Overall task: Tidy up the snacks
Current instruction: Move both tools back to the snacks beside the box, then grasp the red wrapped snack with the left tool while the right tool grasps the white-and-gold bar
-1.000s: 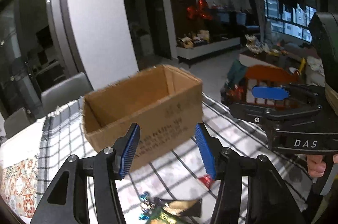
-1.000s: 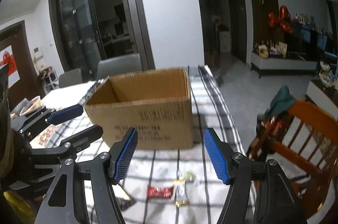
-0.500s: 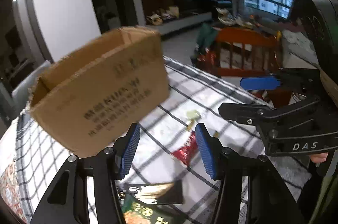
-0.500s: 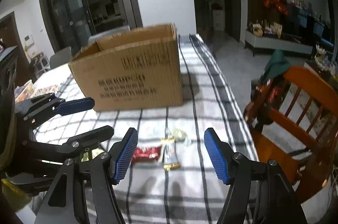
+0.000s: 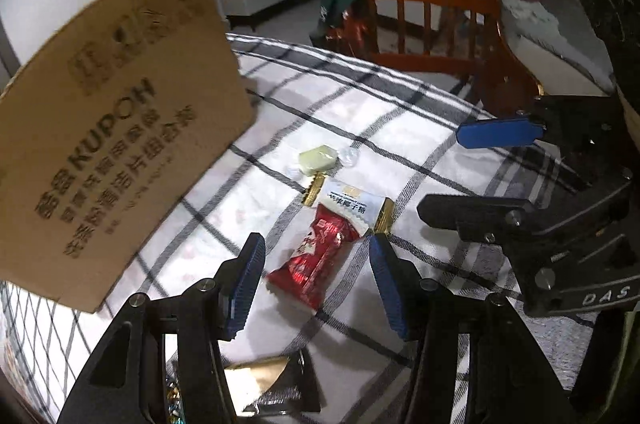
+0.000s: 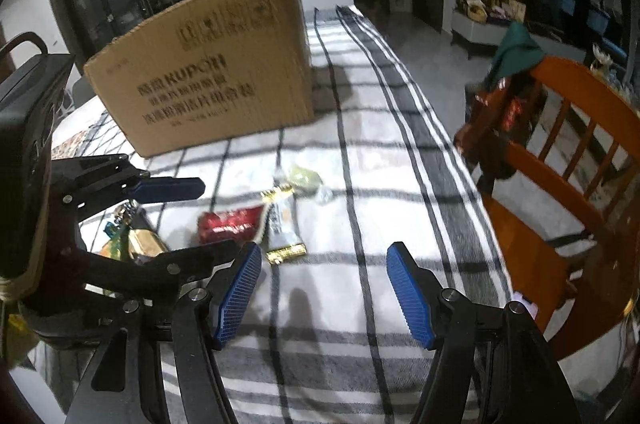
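Left gripper [image 5: 316,276] was apart, nothing between its blue pads, tilted down over the table [image 5: 400,127] and its plaid cloth. Nearest the left wrist camera, under the gripper body, lay a gold-and-black packet [image 5: 276,388], partly hidden, with something green and blue at its left edge — too hidden to identify.

Just past the fingertips, framed between them but not touched, lay the red snack packet [image 5: 312,260]. Its far end was touching or slightly under a white candy with gold ends [image 5: 348,205]. Just beyond that sat a pale green wrapped candy [image 5: 318,159], clear twist ends showing.

Right gripper [image 6: 324,290] was also apart and empty, over bare cloth. In its view the red packet [image 6: 230,224] and white candy [image 6: 282,226] lay ahead and to the left, side by side, the green candy [image 6: 304,177] just beyond them. The left gripper's fingers [image 6: 168,187] reached in from the left edge, over the gold-and-green packets [image 6: 132,244].

Further back stood the cardboard box [image 6: 212,71] — upright on the table, printed side facing both cameras, interior not visible. It was well apart from the snacks, which all lay on the cloth outside it.

Off the table's right edge stood a wooden chair [image 6: 560,151] with dark clothing draped on its back. Room behind was dim.
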Action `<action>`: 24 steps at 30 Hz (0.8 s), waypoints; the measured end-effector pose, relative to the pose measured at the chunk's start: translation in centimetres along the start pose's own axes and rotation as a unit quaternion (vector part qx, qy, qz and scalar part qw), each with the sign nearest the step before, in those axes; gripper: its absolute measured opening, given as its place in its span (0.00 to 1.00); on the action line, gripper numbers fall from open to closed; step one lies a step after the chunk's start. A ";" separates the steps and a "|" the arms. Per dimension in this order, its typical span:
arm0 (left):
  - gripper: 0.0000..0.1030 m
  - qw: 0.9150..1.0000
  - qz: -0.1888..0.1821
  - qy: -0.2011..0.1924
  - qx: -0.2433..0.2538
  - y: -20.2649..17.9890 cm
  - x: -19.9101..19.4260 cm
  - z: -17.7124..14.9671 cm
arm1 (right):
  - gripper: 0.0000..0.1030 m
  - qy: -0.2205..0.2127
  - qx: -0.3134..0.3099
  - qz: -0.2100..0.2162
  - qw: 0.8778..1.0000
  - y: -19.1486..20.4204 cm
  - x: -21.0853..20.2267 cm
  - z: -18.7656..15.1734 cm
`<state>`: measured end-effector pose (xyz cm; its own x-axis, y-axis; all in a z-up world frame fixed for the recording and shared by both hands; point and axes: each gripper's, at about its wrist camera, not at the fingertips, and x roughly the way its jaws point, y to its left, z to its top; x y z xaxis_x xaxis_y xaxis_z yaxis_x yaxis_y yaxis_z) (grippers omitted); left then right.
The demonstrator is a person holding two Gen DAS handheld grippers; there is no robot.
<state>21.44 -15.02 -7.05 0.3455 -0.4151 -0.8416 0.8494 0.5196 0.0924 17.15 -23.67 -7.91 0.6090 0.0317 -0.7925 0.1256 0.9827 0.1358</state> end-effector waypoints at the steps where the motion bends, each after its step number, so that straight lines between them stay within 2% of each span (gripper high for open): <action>1: 0.52 1.000 -0.001 0.002 0.003 -0.1 0.2 0.1 | 0.64 0.002 0.002 0.000 1.000 -0.1 0.1 -0.1; 6: 0.49 1.000 -0.012 0.012 0.000 0.0 1.5 0.4 | 0.64 0.007 0.004 0.000 1.000 -0.3 0.6 -0.2; 8: 0.44 1.000 -0.016 0.016 -0.003 0.0 1.9 0.5 | 0.64 0.009 0.004 0.001 1.000 -0.3 0.7 -0.2; 16: 0.34 1.000 -0.022 0.013 -0.006 0.3 2.0 0.5 | 0.64 0.009 0.001 0.003 1.000 -0.1 1.0 0.0; 19: 0.26 1.000 -0.024 0.009 -0.016 0.6 1.8 0.3 | 0.64 0.011 -0.004 0.005 1.000 0.1 1.1 0.1; 24: 0.25 0.999 -0.014 0.001 -0.049 1.3 1.3 -0.3 | 0.64 0.008 -0.017 0.010 1.000 0.7 1.2 0.4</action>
<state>22.83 -14.63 -8.20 0.3214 -0.4280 -0.8447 0.8158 0.5781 0.0175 18.24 -23.00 -8.55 0.5978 0.0542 -0.7998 0.0872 0.9874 0.1321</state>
